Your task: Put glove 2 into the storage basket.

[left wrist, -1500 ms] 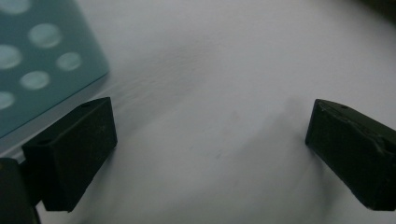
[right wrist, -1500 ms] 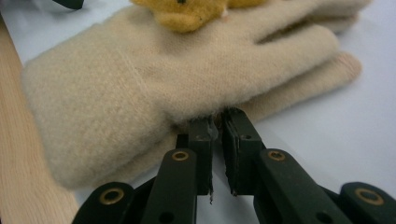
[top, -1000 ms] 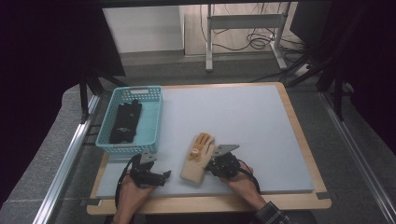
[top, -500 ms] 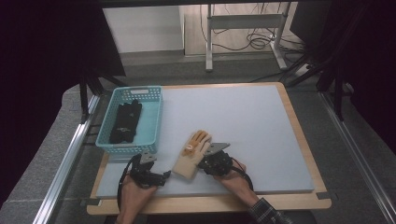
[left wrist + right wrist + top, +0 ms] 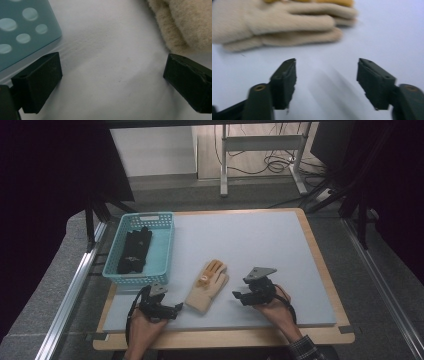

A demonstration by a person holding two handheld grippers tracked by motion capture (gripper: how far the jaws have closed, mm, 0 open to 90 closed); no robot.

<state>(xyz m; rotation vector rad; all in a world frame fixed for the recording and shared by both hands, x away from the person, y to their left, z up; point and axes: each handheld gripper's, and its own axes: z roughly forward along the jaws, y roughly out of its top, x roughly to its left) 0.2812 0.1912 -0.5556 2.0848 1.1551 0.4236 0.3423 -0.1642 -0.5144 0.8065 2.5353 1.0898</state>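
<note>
One cream glove [image 5: 206,288] with orange fingertips lies flat on the near middle of the worktop [image 5: 260,245]. One light-blue basket [image 5: 141,248] stands at the near left, and the dark gloves [image 5: 134,251] in it are too dim to count.

Two hand-held grippers are in use. The left hand-held gripper [image 5: 175,308] sits low at the near edge, just left of the glove's cuff, level and pointing right; its jaws stand wide apart with bare worktop between them. The right hand-held gripper [image 5: 238,295] is just right of the glove, clear of it and pointing left; its jaws have just been opening, with nothing between them.

The worktop is a pale grey board with a wooden rim. Beyond it are a dim floor, a metal frame [image 5: 260,150] and loose cables [image 5: 277,162].
</note>
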